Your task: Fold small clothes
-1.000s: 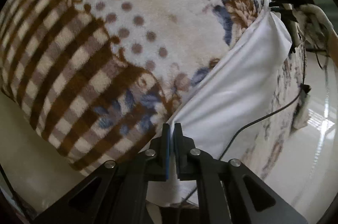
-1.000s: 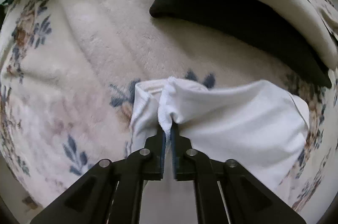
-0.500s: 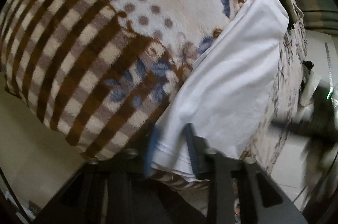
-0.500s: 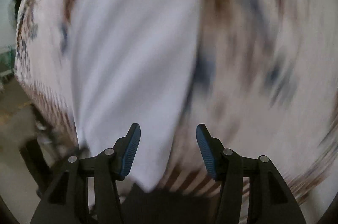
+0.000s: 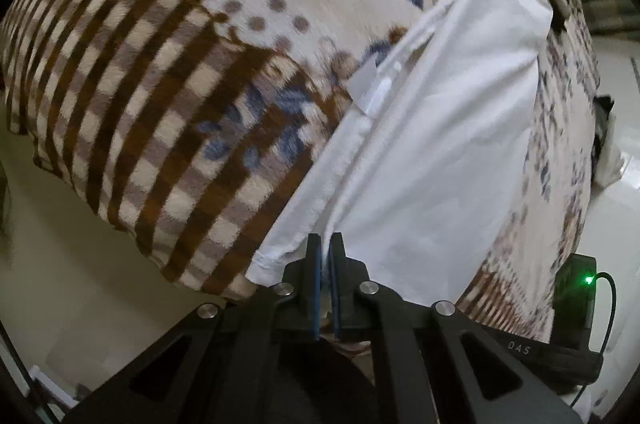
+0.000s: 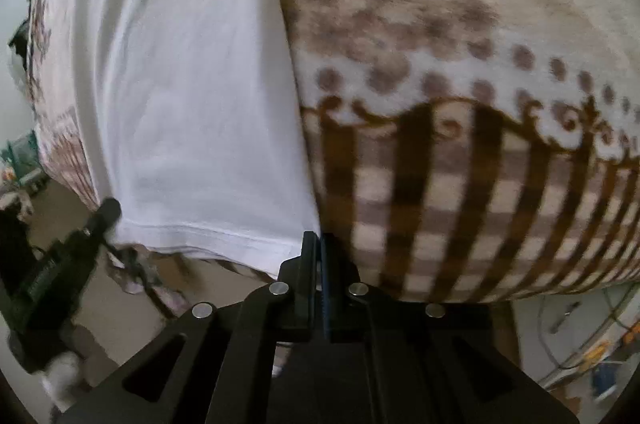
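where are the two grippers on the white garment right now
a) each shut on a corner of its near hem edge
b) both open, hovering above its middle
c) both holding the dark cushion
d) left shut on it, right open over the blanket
a: the left gripper is closed on one near corner of the white garment, and the right gripper is closed on the other hem corner, over the patterned blanket.

The white garment (image 5: 440, 144) is thin, smooth woven cloth, matt, with a stitched hem (image 6: 208, 230) and a small sewn label (image 5: 370, 90). Under it lies a fleecy plush blanket (image 5: 168, 72) with brown checks, dots and blue flowers, its nap soft and fuzzy. Both the left gripper (image 5: 325, 256) and the right gripper (image 6: 316, 256) are matt black plastic with shiny metal screws and blue ribbed rubber pads (image 5: 316, 280). The pale floor (image 5: 616, 72) looks glossy.
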`<state>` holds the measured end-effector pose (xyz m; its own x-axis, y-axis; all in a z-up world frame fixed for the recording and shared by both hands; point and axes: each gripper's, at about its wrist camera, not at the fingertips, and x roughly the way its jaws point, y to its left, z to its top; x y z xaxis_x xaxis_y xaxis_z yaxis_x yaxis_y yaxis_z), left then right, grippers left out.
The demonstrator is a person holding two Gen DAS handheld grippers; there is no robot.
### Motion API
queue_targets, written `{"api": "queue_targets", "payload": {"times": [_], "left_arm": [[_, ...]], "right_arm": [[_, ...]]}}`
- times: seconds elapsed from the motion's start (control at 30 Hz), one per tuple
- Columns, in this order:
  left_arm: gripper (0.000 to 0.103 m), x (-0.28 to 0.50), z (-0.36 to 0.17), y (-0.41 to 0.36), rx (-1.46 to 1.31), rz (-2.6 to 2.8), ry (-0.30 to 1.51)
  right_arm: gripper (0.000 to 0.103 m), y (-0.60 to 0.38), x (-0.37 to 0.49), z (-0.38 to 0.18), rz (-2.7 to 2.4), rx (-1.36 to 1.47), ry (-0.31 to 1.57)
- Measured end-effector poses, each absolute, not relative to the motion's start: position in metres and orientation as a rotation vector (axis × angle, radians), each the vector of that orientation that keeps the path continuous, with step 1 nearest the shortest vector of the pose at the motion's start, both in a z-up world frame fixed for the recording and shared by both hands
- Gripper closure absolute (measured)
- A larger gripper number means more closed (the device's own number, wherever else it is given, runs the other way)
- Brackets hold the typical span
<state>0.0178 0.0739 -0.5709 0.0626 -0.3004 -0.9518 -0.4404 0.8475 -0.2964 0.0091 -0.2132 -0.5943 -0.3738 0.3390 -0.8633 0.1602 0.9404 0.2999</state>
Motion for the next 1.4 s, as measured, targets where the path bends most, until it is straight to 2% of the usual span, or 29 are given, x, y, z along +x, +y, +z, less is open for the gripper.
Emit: {"api": "queue_targets", "payload": {"times": [0.07,0.17,0.2,0.23,0.3,0.33,0.37,0.4,0.5,0.73,0.93,1.03,1.07,1.1,1.13,1.33,1.4], "left_arm": [[0.097,0.025,-0.572,0.074,-0.554,0.123,1.561],[0.096,0.036,-0.552,0.077,-0.534,0.108,1.577],[0.090,0.040,-0.539,0.078,-0.524,0.104,1.563],[0.087,0.044,-0.529,0.079,-0.517,0.098,1.546],[0.068,0.058,-0.505,0.080,-0.531,0.065,1.496],[0.061,0.067,-0.495,0.080,-0.537,0.049,1.469],[0.049,0.083,-0.483,0.080,-0.545,0.034,1.431],[0.046,0.094,-0.477,0.079,-0.555,0.017,1.403],[0.046,0.151,-0.470,0.071,-0.556,-0.061,1.334],[0.046,0.339,-0.499,0.043,-0.525,-0.161,1.250],[0.046,0.484,-0.551,0.020,-0.447,-0.210,1.288],[0.049,0.527,-0.580,0.007,-0.377,-0.250,1.335],[0.060,0.534,-0.584,0.005,-0.349,-0.263,1.329],[0.091,0.536,-0.584,0.004,-0.328,-0.275,1.321],[0.096,0.538,-0.586,0.004,-0.320,-0.301,1.325],[0.095,0.534,-0.592,0.036,-0.382,-0.333,1.314],[0.090,0.538,-0.588,0.042,-0.437,-0.357,1.325]], "right_arm": [[0.103,-0.226,-0.007,-0.602,0.187,0.349,2.013],[0.100,-0.242,-0.012,-0.597,0.211,0.440,2.016],[0.090,-0.246,-0.010,-0.591,0.223,0.454,1.999],[0.070,-0.254,-0.007,-0.579,0.231,0.472,1.970],[0.052,-0.269,0.002,-0.563,0.226,0.506,1.929],[0.049,-0.277,0.008,-0.552,0.230,0.537,1.895],[0.049,-0.284,0.017,-0.541,0.236,0.561,1.859],[0.047,-0.287,0.027,-0.532,0.238,0.571,1.835],[0.042,-0.304,0.067,-0.510,0.245,0.604,1.730],[0.042,-0.333,0.218,-0.488,0.161,0.699,1.538],[0.040,-0.359,0.353,-0.509,0.105,0.719,1.449],[0.040,-0.334,0.401,-0.520,0.103,0.734,1.440],[0.040,-0.330,0.414,-0.526,0.106,0.735,1.440],[0.040,-0.326,0.428,-0.531,0.109,0.734,1.438],[0.040,-0.323,0.438,-0.536,0.108,0.726,1.444],[0.040,-0.311,0.479,-0.566,0.072,0.680,1.468],[0.040,-0.305,0.483,-0.565,0.068,0.680,1.472]]}}
